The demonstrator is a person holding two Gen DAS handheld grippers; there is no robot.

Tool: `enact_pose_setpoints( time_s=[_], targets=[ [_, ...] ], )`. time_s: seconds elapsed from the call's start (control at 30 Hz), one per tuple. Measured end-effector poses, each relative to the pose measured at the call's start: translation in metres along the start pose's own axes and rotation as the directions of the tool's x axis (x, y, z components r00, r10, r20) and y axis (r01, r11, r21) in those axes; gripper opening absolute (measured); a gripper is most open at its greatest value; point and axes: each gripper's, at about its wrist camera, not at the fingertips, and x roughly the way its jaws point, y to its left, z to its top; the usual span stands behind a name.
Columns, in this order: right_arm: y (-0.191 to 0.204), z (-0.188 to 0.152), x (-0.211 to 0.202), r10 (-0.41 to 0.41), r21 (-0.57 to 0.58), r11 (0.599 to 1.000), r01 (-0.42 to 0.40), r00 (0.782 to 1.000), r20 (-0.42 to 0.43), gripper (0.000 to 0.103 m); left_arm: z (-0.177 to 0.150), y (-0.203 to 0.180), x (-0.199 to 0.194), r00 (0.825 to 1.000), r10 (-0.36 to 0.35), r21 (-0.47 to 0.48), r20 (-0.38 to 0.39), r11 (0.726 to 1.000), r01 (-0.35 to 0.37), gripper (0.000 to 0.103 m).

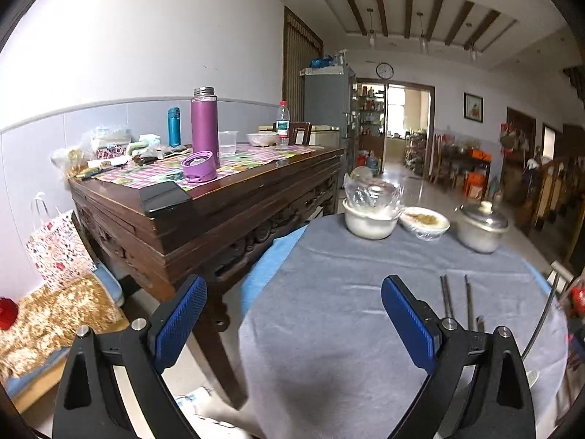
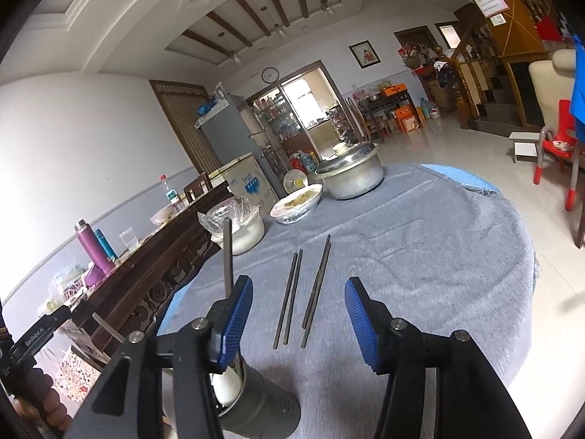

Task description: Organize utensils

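Observation:
Two pairs of dark chopsticks (image 2: pixel 301 294) lie on the grey cloth of the round table (image 2: pixel 438 256), just ahead of my open, empty right gripper (image 2: pixel 298 314). A grey metal utensil holder (image 2: pixel 261 402) stands under my right gripper's left finger, with a white spoon and an upright chopstick (image 2: pixel 228 256) in it. In the left wrist view the chopsticks (image 1: pixel 457 300) lie beside the right finger of my open, empty left gripper (image 1: pixel 292 322), which hovers over the table's left edge.
A white pot with plastic wrap (image 1: pixel 371 216), a covered bowl of food (image 1: pixel 424 221) and a lidded metal pot (image 1: pixel 480 228) stand at the table's far side. A dark wooden side table (image 1: pixel 204 212) with a purple flask (image 1: pixel 204 126) stands to the left.

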Motion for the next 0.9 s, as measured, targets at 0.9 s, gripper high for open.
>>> enact_pose_setpoints(
  time_s=[0.9],
  targets=[
    [-0.005, -0.014, 0.023, -0.011, 0.016, 1.000, 0.012, 0.995, -0.095, 0.057, -0.014, -0.005, 0.039, 0.986, 0.061, 0.073, -0.154, 0.996, -0.050, 0.096]
  ],
)
